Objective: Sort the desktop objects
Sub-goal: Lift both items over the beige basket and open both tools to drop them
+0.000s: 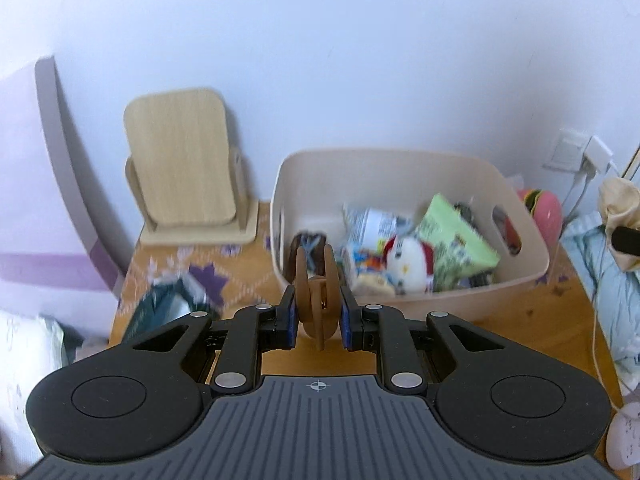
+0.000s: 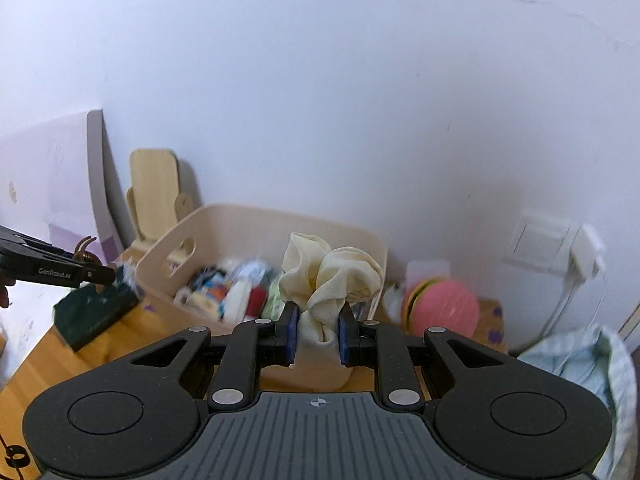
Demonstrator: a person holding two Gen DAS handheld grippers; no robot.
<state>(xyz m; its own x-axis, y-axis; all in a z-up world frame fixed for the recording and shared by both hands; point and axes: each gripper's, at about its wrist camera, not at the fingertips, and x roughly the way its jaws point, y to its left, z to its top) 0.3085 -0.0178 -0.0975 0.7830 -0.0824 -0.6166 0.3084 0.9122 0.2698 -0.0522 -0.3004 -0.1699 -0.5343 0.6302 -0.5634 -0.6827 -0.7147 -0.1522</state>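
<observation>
The left gripper (image 1: 318, 312) is clamped on a brown plastic claw hair clip (image 1: 316, 300), whose curved prongs stand upright above the blue pads, and the right gripper (image 2: 319, 334) is pinched shut on a bunched cream-yellow cloth (image 2: 328, 276) that billows above its fingers. What matters for the coming move is where the cream oval storage bin with cut-out handles (image 1: 400, 160) lies: in each wrist view it sits straight ahead of and below the held item, its long axis running across the view, so both hands appear about equally placed to drop their loads in. The bin already holds a jumble: a white and red plush toy (image 1: 408, 264), a pale green snack packet (image 1: 456, 240), a white labelled bottle or pouch (image 1: 372, 224) and some dark items too blurred to identify. Outside it on the wooden desk (image 1: 360, 344) stand a light wooden tilting stand (image 1: 180, 160) to the bin's left, a dark green packet (image 2: 96, 312) near the left gripper, and a pink round object (image 2: 444, 308) just beyond the bin's right end.
</observation>
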